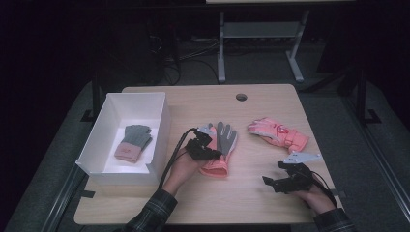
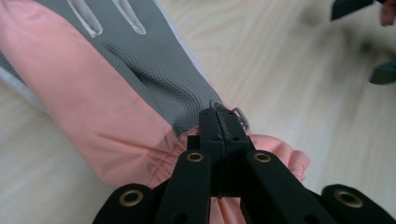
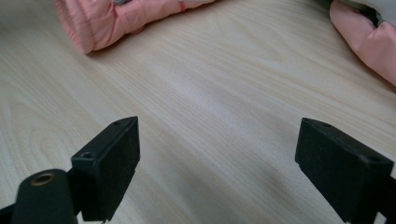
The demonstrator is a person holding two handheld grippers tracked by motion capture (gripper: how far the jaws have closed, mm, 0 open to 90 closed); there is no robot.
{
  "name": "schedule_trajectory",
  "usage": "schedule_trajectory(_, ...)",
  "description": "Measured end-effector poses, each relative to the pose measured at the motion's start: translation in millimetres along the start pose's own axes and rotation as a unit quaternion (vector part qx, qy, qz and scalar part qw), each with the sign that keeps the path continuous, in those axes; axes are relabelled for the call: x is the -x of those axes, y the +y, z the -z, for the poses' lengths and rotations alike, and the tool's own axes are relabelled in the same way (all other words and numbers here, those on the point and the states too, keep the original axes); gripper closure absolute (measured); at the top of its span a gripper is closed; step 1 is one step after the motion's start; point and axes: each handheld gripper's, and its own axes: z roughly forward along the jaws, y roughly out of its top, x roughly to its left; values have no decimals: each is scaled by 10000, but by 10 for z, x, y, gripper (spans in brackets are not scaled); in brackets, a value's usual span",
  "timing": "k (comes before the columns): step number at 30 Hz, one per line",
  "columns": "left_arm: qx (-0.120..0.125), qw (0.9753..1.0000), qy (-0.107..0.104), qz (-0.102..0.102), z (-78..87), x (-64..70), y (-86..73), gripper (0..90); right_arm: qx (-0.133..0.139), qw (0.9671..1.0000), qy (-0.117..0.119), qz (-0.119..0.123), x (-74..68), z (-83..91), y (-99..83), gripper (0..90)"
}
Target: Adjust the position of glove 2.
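**Glove pinched at the cuff, lift comes next**

My left tool (image 2: 219, 122) is pinching the pink-and-grey glove (image 1: 220, 147) mid-desk, beside the white box (image 1: 159, 125). I judge the next move: lift it into the box. My right tool (image 3: 217, 165) hangs spread near the desk's front-right corner.

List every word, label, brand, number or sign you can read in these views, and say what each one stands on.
No text can be read.
Knit glove in the white box: faint mark on its pink cuff, too blurred to read.
Far pink glove: red mark on its back, too small to read.
Pink-and-grey glove, on which the left gripper is shut: no lettering.
Right gripper: no lettering.
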Motion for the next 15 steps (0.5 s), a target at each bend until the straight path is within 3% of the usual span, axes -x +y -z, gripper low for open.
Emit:
schedule_trajectory(4, -44, 9997, -220, -29, 33, 106, -88, 900, -3, 10000, 12, 4, -3, 2, 1, 135)
schedule_trajectory(7, -162, 9993, -300, -176, 61, 181, -130, 900, -7, 10000, 13, 11, -4, 2, 0, 136)
schedule_trajectory(15, -284, 9976, -557, -297, 120, 389, -282, 900, 22, 10000, -4, 2, 1, 4, -5, 136)
